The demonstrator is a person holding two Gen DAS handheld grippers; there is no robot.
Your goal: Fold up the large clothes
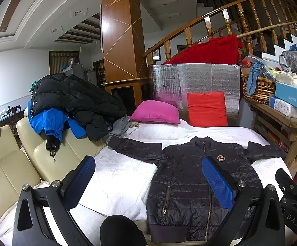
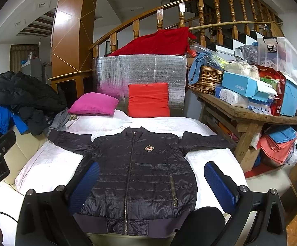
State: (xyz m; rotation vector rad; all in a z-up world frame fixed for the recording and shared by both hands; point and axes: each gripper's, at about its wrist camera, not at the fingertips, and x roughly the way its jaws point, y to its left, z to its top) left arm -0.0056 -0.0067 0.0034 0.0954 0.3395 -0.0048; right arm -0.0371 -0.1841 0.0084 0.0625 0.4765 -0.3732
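A dark quilted jacket (image 2: 140, 176) lies zipped and face up, sleeves spread, on the white bedcover (image 2: 52, 164) — in front of a pink pillow (image 2: 93, 103) and a red cushion (image 2: 148, 99) — while the left gripper (image 1: 148, 181) and right gripper (image 2: 151, 186) hover above it, jaws wide apart, holding nothing.

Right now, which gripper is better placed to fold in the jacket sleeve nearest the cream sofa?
Probably the left gripper: it hangs open toward that sleeve, while the right gripper sits toward the jacket's other side.
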